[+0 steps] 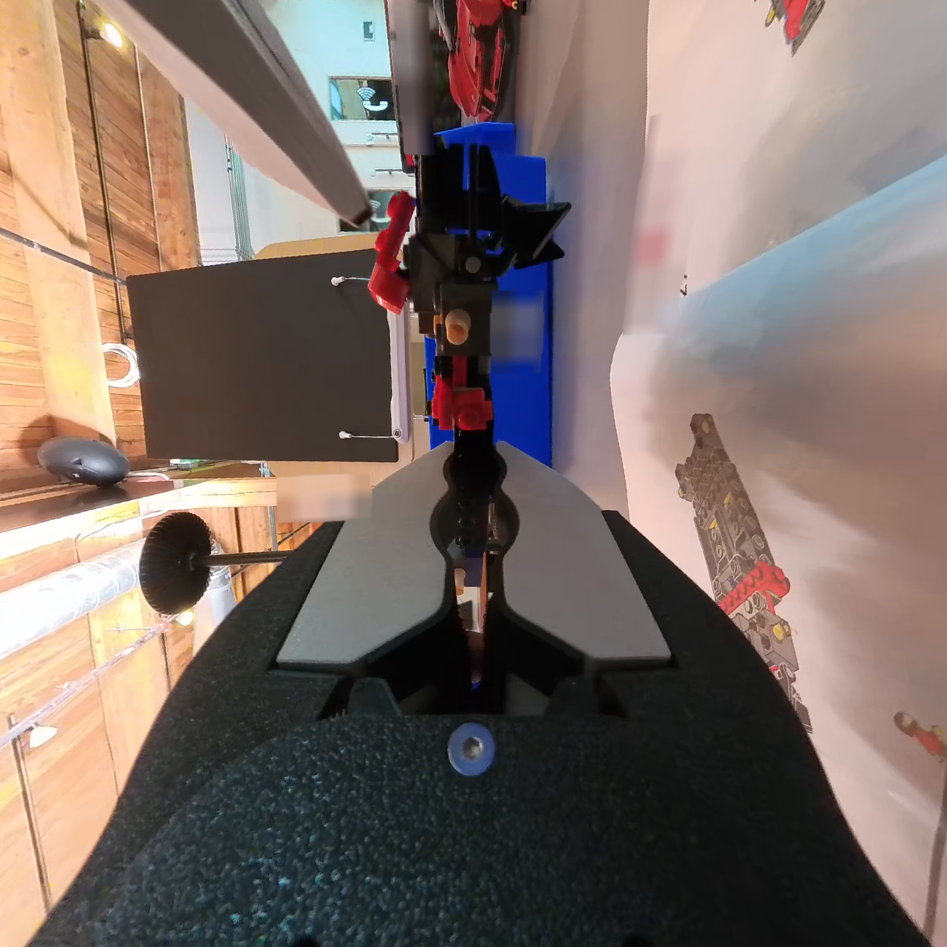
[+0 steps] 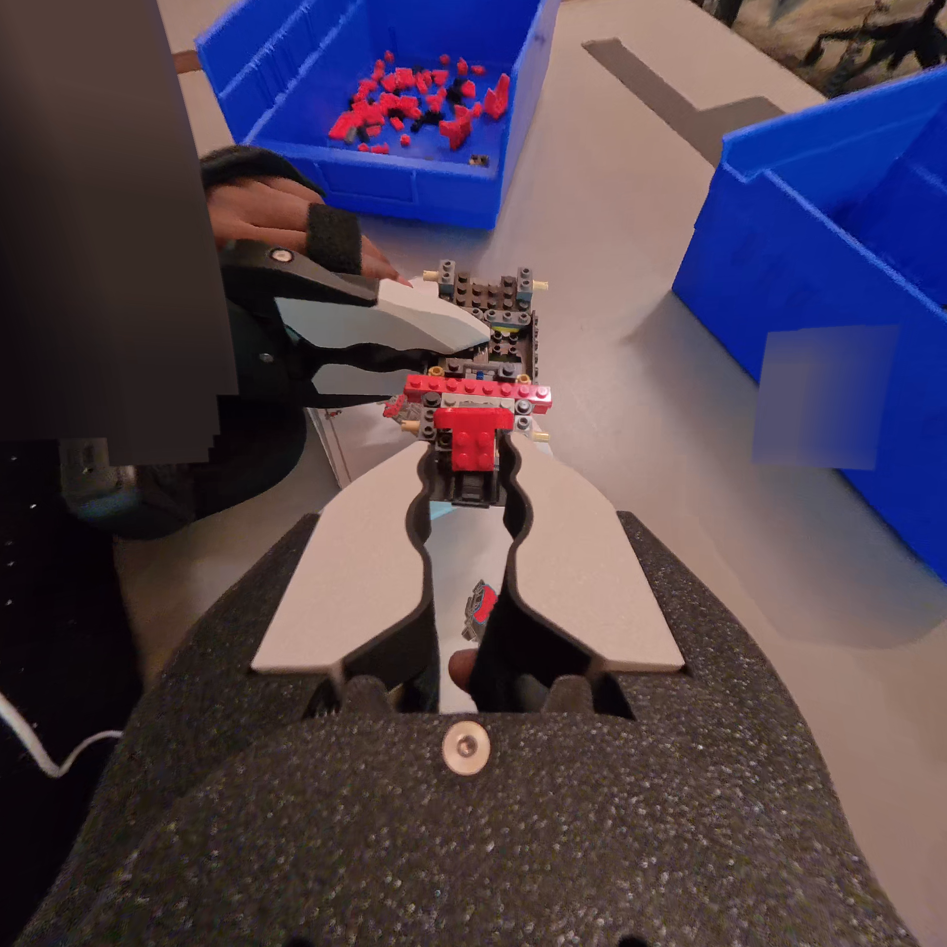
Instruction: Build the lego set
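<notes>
The partly built lego model (image 2: 487, 302) is a dark grey and black chassis with a red cross beam and a red T-shaped piece (image 2: 472, 435) at its near end. It is held above the table. My right gripper (image 2: 469, 461) is shut on the model's narrow black near end, just below the red piece. My left gripper (image 2: 446, 361) comes in from the left and is shut on the model's side. In the left wrist view the model (image 1: 464, 302) shows edge-on, sticking out of my shut left gripper (image 1: 474, 453).
A blue bin (image 2: 410, 197) holding several loose red and black pieces (image 2: 410, 102) stands at the back. A second blue bin (image 2: 768, 266) stands at the right. The instruction booklet (image 1: 743, 538) lies open on the grey table (image 2: 615, 230). A person's hand (image 2: 256, 215) holds the left gripper. Across from one pair of fingers to the other is roughly 8 cm.
</notes>
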Available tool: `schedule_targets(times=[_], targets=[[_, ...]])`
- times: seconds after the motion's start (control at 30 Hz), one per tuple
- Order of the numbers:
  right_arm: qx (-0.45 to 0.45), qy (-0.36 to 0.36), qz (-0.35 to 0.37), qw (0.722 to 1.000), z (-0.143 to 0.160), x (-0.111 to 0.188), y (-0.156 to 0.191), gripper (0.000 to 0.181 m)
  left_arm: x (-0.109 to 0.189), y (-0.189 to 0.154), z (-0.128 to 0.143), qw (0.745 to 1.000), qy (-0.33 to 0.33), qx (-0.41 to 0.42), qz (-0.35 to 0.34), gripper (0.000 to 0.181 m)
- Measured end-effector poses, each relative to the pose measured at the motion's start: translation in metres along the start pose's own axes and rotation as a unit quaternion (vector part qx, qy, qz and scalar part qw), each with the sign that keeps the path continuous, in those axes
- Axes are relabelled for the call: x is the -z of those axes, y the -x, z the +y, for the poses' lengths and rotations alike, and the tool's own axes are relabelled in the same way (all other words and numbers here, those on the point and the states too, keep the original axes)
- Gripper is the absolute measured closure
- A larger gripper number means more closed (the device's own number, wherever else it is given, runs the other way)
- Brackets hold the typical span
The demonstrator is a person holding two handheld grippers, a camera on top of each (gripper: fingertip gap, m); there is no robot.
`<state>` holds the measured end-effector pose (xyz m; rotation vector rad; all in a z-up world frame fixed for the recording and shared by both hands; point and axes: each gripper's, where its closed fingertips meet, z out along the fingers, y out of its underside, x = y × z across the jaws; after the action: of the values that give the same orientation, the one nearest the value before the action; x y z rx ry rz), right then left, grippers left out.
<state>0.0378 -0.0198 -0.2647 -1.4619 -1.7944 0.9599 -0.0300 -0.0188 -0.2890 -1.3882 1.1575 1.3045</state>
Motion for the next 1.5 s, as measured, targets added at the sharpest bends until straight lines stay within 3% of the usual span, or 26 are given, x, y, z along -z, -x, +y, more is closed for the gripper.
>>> schedule_targets(times=[0.27, 0.47, 0.63, 0.77, 1.0, 1.5], targets=[[0.087, -0.083, -0.005, 0.993, 0.002, 0.025, -0.003, 0.149, 0.0, 0.0, 0.0, 1.0, -0.002, 0.01, 0.001, 0.173], [0.023, -0.11, -0.017, 0.994, 0.006, 0.014, -0.001, 0.152, 0.0, 0.0, -0.001, 1.0, -0.003, 0.006, 0.0, 0.173], [0.023, -0.087, -0.007, 0.996, 0.01, -0.002, 0.001, 0.151, 0.0, 0.0, 0.0, 1.0, -0.001, 0.005, -0.001, 0.173], [0.043, -0.098, 0.004, 0.994, 0.006, 0.011, -0.005, 0.15, 0.0, 0.0, 0.001, 1.0, 0.001, 0.006, -0.001, 0.173], [-0.016, -0.158, 0.034, 0.987, 0.006, 0.047, -0.032, 0.154, 0.0, 0.001, 0.001, 1.0, -0.001, 0.008, 0.0, 0.173], [-0.039, -0.158, -0.003, 0.987, 0.009, 0.033, -0.021, 0.154, 0.0, 0.0, 0.002, 1.0, 0.0, 0.009, 0.002, 0.173]])
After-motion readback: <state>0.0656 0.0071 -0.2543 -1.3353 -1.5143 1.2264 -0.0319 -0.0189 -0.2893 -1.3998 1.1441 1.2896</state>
